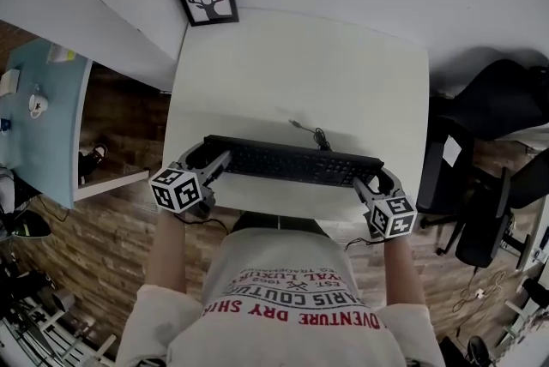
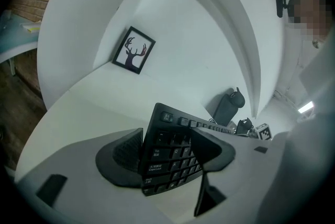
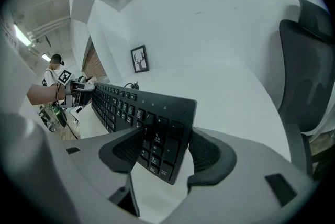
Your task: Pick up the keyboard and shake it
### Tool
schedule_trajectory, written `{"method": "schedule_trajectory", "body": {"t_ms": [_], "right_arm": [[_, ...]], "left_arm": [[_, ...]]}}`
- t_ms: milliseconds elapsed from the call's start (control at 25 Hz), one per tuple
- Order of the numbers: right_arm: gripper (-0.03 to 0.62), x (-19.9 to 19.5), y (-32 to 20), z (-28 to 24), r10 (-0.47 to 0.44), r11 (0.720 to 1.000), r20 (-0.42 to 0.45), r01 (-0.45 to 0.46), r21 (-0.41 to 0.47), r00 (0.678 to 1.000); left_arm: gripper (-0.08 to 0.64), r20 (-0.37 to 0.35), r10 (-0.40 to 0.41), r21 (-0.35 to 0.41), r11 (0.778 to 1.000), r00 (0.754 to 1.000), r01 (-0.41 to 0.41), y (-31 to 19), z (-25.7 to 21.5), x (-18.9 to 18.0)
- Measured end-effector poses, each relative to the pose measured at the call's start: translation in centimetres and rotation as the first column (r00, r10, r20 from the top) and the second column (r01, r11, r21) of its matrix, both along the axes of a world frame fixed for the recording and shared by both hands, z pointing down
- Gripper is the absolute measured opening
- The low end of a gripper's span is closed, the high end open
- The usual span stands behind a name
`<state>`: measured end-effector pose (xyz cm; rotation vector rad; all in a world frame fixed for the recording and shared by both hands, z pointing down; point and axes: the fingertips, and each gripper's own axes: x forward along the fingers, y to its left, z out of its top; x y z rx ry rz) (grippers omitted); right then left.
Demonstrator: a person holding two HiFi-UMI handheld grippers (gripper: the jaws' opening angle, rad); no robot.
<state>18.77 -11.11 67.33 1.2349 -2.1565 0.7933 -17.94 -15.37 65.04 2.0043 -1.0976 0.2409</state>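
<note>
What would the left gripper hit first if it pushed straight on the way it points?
The black plastic keyboard itself: the left gripper is clamped on its left end. Past that, it seems aimed across the white table at the white wall.

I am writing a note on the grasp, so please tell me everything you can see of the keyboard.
The keyboard is black, long and flat, plastic by its look, full-size with a number pad. It stretches crosswise over the near part of the white table. The left gripper is shut on its left end, the right gripper on its right end. A thin dark cable leaves its rear edge. Whether it is lifted is unclear.
</note>
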Motion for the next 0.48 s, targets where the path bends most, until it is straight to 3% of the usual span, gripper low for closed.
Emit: {"method": "schedule_trajectory", "body": {"t_ms": [200,480], "right_arm": [[0.281,0.0,0.1,1.4,-0.007,0.998,0.012,0.007,-0.059,1.000],[0.281,0.2,-0.3,2.5,0.023,0.988,0.057,-0.014,-0.156,0.998]], "left_arm": [[0.284,0.018,-0.010,-0.069,0.998,1.000,0.011,-0.4,2.7,0.0],[0.284,0.119,0.027,-0.088,0.996,0.993,-0.017,-2.0,4.0,0.6]]}}
